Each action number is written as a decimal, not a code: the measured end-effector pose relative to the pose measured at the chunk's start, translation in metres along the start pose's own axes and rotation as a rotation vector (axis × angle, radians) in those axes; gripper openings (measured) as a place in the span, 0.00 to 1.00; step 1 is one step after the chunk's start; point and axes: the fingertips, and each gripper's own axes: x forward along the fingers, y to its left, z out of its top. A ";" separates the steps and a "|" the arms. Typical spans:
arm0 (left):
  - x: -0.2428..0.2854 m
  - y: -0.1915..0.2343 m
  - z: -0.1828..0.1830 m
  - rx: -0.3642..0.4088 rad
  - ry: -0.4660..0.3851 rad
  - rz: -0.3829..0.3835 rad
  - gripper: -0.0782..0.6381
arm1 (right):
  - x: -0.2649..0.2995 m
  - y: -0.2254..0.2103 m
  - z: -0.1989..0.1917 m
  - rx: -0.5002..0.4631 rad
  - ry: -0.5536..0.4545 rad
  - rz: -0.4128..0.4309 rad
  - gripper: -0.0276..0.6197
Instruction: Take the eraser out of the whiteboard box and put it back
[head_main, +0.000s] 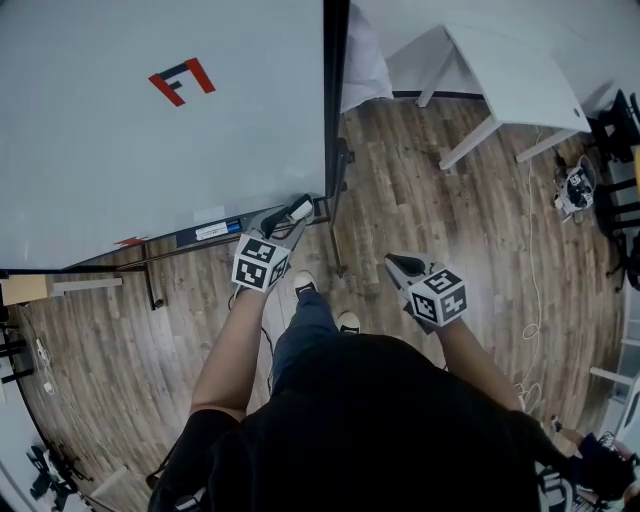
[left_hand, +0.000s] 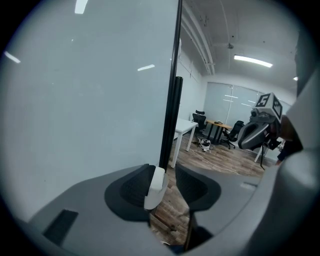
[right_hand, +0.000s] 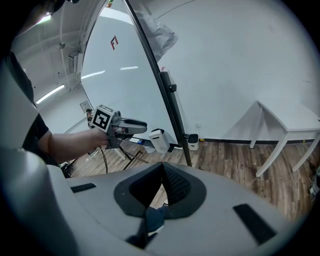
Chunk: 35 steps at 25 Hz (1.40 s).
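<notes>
A white eraser (head_main: 300, 210) is clamped in my left gripper (head_main: 290, 222), which is shut on it beside the lower right corner of the whiteboard (head_main: 150, 130). In the left gripper view the eraser (left_hand: 155, 186) stands upright between the pads, just in front of the board's black edge post (left_hand: 170, 120). The whiteboard box (head_main: 212, 230) is the tray along the board's bottom edge, left of the gripper. My right gripper (head_main: 402, 267) hangs shut and empty over the floor, to the right. The right gripper view shows the left gripper (right_hand: 131, 125) holding the eraser (right_hand: 159, 140).
A white table (head_main: 510, 75) stands at the back right, with office chairs (head_main: 615, 130) and cables beyond it. The whiteboard's stand legs (head_main: 150, 290) reach across the wooden floor. The person's shoes (head_main: 305, 283) are below the grippers.
</notes>
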 end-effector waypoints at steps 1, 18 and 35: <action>0.003 0.001 -0.002 0.003 0.005 0.000 0.33 | 0.001 0.000 -0.001 0.002 0.003 -0.001 0.04; 0.042 0.012 -0.018 0.010 0.066 -0.038 0.39 | 0.024 -0.009 -0.010 0.033 0.052 0.002 0.04; 0.055 0.014 -0.027 0.029 0.098 -0.054 0.39 | 0.035 -0.011 -0.017 0.053 0.066 0.009 0.04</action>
